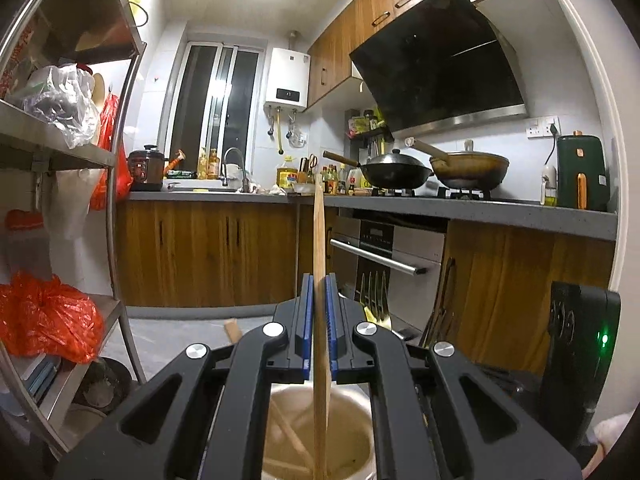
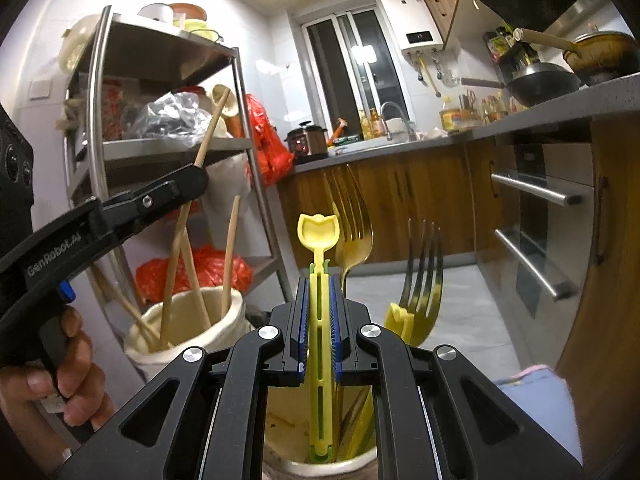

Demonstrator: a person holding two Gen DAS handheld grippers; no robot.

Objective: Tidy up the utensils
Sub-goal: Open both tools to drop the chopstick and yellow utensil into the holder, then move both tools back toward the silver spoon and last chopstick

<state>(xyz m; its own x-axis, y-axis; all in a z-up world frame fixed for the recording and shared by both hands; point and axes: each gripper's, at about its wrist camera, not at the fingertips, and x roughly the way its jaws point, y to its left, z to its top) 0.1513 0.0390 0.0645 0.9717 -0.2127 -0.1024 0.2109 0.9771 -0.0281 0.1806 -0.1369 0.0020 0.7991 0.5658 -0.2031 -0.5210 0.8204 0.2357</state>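
My left gripper [image 1: 319,292] is shut on a wooden chopstick [image 1: 319,240] held upright, its lower end inside a white cup [image 1: 360,412] that holds other chopsticks. In the right wrist view the left gripper [image 2: 196,172] shows above that white cup [image 2: 148,344] with several chopsticks in it. My right gripper [image 2: 319,292] is shut on a yellow plastic utensil [image 2: 319,240] with a tulip-shaped top, its lower end inside a metal cup [image 2: 288,432]. Gold forks [image 2: 352,224] and another yellow utensil [image 2: 398,320] stand in that metal cup.
A steel shelf rack [image 1: 116,208] with red bags stands at the left. Wooden cabinets and an oven [image 1: 384,252] lie ahead under a grey counter [image 1: 480,208] with woks. A black device [image 1: 580,344] is at the right.
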